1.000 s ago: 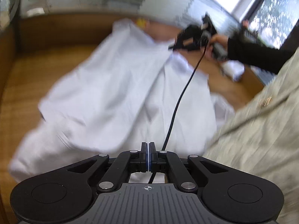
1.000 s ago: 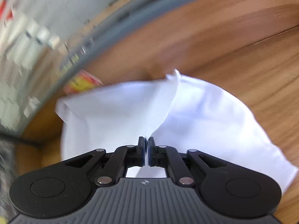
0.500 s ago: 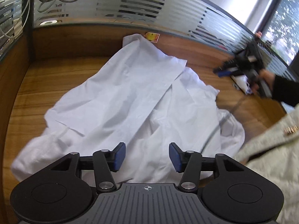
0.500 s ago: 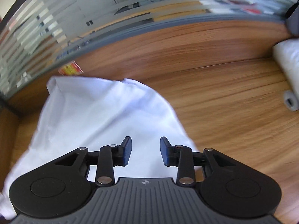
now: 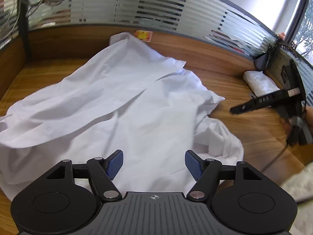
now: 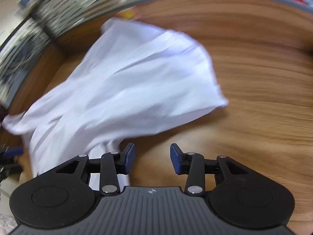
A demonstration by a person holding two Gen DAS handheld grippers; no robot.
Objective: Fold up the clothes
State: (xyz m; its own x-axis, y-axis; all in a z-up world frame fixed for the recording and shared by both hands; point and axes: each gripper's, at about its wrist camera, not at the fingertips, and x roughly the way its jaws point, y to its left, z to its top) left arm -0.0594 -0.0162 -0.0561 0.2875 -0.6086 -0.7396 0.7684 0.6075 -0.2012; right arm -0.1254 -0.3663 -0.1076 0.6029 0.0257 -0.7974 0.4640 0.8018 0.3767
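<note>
White cotton, the shirt [image 5: 109,105] sprawls across the wooden desk [image 5: 234,74], one panel laid over its left half (partly folded, it seems). Left gripper [image 5: 154,165] and right gripper [image 6: 152,159] hover wide apart, empty, likely free to regrasp.

One white garment [image 5: 121,105] lies on one wooden desk [image 5: 240,129], and two grippers show: the left gripper [image 5: 154,165] and the right gripper [image 6: 152,158]. One red-and-yellow sticker [image 5: 143,34] sits at twelve o'clock of the garment, one white wrapped bundle [image 5: 258,82] at two o'clock.
</note>
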